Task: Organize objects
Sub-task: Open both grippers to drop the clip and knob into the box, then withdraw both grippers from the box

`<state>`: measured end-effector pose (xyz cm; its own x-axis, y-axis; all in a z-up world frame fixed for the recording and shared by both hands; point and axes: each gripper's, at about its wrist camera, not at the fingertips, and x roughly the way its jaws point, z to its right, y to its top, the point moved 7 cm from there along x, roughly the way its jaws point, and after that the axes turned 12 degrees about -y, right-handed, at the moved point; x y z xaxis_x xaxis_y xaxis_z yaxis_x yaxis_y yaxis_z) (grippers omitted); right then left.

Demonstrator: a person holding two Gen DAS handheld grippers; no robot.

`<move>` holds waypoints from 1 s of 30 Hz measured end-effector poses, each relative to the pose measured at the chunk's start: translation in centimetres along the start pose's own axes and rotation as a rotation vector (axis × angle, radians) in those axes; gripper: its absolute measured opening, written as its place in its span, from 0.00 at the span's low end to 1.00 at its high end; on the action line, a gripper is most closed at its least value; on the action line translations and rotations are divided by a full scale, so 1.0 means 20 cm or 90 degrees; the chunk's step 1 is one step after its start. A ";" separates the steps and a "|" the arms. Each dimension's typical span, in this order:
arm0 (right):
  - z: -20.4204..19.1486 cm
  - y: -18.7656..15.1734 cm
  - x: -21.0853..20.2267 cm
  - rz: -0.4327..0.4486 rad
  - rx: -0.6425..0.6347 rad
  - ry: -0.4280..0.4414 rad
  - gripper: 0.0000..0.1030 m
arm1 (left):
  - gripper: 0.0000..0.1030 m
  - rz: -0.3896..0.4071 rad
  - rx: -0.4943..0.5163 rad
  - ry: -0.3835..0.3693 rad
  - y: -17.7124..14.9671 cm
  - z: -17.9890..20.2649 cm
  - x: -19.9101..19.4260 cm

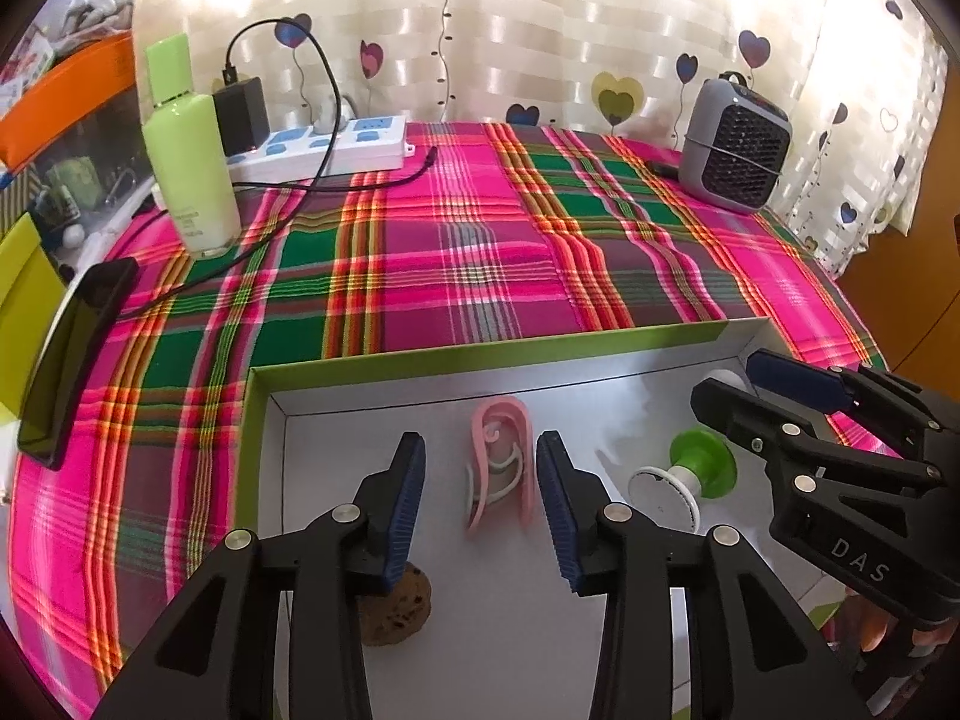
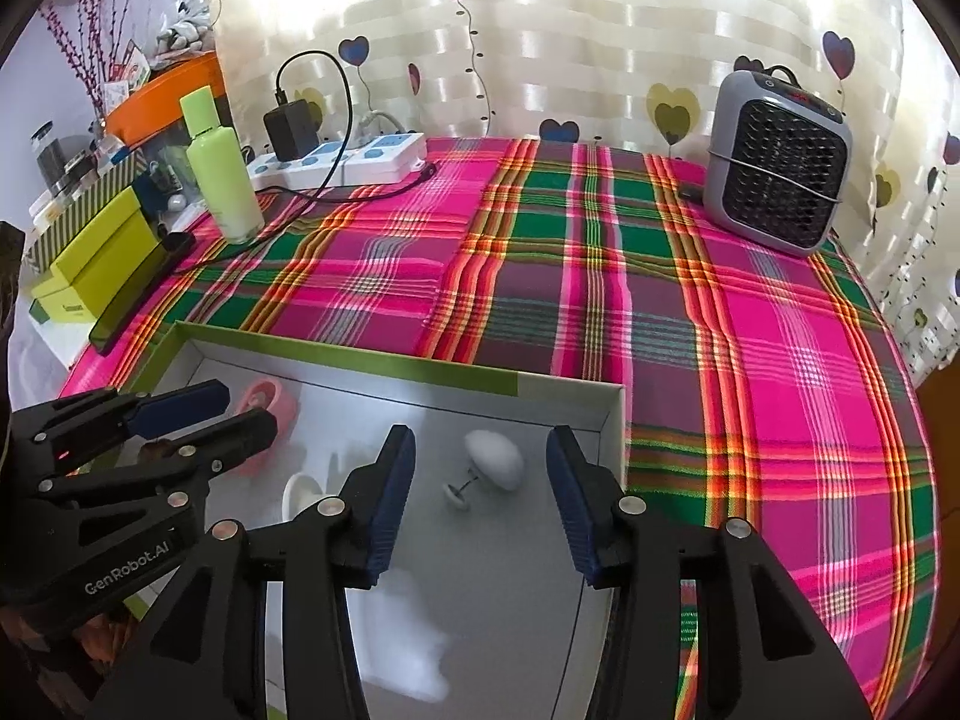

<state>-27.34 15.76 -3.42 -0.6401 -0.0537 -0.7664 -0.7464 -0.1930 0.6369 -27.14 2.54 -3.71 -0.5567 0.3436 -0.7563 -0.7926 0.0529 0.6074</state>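
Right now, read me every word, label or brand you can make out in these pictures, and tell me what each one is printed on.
"DAS": on the body of the right gripper.
"GenRobot.AI": on the body of the left gripper.
Green bottle: small print near its base, too blurred to read.
Yellow-green box: small dark label, too small to read.

The box (image 1: 360,360) lies on the tablecloth (image 1: 450,252), the heater (image 1: 735,141) behind it.
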 end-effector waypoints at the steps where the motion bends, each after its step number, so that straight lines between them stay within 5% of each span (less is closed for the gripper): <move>1: 0.00 0.00 -0.01 0.001 0.001 0.002 0.45 | 0.36 0.002 0.000 0.001 0.00 0.00 -0.01; 30: -0.07 -0.19 -0.40 0.052 0.027 0.007 0.45 | 0.36 0.069 -0.001 0.034 -0.21 0.11 -0.41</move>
<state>-19.08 15.52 0.13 -0.6968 -0.0786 -0.7130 -0.6994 -0.1463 0.6996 -18.78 1.61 0.46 -0.6519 0.2971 -0.6977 -0.7272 0.0159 0.6863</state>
